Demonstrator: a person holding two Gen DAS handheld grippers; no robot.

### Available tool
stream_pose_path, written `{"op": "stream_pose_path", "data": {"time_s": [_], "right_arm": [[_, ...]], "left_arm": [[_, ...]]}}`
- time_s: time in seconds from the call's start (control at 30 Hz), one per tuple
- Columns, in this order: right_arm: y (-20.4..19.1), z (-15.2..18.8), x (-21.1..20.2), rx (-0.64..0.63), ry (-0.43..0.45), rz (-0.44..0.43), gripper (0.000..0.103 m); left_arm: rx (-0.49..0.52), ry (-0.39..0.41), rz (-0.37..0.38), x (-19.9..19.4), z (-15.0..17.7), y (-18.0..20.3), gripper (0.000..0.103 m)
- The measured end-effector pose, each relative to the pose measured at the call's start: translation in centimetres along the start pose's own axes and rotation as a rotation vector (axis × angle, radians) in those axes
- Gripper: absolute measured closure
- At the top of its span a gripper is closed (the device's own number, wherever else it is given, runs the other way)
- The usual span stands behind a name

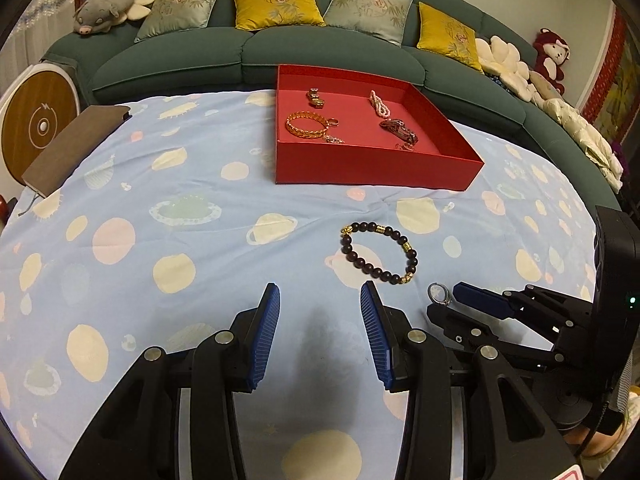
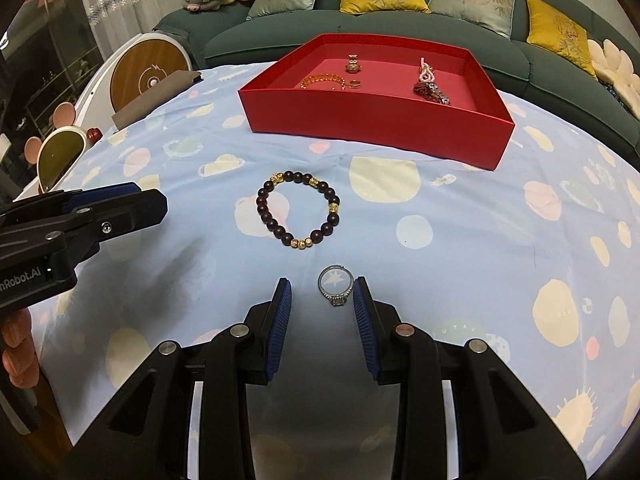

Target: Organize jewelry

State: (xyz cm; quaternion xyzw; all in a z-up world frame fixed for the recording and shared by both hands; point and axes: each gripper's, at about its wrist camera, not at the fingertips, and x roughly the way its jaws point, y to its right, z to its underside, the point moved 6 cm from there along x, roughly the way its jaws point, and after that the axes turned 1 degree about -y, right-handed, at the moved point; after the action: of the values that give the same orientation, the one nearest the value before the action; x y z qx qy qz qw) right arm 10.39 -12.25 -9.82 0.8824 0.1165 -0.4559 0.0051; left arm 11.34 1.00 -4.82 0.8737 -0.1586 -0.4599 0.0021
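Silver ring (image 2: 336,289) with pale stone, lying flat, against right hand-held gripper (image 2: 322,296) pad, jaws apart, empty

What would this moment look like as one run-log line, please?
right gripper: open, at silver ring | left gripper: open, empty | bead bracelet: on cloth

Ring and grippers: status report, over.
Left gripper open, empty. Right gripper open, ring between its fingertips, against one pad. Bracelet on cloth, outside red box. Path clear.

A green sofa (image 1: 256,52) with yellow cushions (image 1: 276,2) and a grey plush pig (image 1: 106,6) stands behind.
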Motion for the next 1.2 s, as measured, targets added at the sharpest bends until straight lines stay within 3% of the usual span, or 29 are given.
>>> {"op": "stream_pose_path", "data": {"time_s": [0.17,0.3,0.67,0.73,0.8,0.83,1.13,1.2], "right_arm": [[0.2,0.1,0.7,-0.011,-0.004,0.019,0.073],[0.6,0.1,0.7,-0.008,-0.002,0.032,0.084],[1.5,0.1,-0.8,0.029,0.010,0.012,0.085],[2.0,0.2,-1.3,0.043,0.012,0.003,0.085],[2.5,0.3,-1.6,0.055,0.013,0.001,0.085],[2.9,0.4,-1.7,0.063,0.013,0.001,0.085],[5.0,0.7,-2.5,0.112,0.018,0.001,0.085],[5.2,0.7,-2.6,0.118,0.019,0.000,0.085]], "left_arm": [[-0.006,-0.003,0.000,0.5,-0.3,0.3,0.059],[-0.005,-0.009,0.003,1.1,-0.6,1.0,0.058],[-0.050,-0.062,0.052,4.9,-1.7,3.4,0.058],[-0.039,-0.066,0.056,5.5,-1.8,4.2,0.053],[-0.021,-0.061,0.036,6.0,-1.9,4.9,0.037],[-0.015,-0.054,0.017,6.3,-1.9,5.1,0.035],[0.027,-0.045,-0.064,8.8,-2.1,6.2,0.035],[0.043,-0.035,-0.084,8.9,-2.1,6.2,0.041]]}}
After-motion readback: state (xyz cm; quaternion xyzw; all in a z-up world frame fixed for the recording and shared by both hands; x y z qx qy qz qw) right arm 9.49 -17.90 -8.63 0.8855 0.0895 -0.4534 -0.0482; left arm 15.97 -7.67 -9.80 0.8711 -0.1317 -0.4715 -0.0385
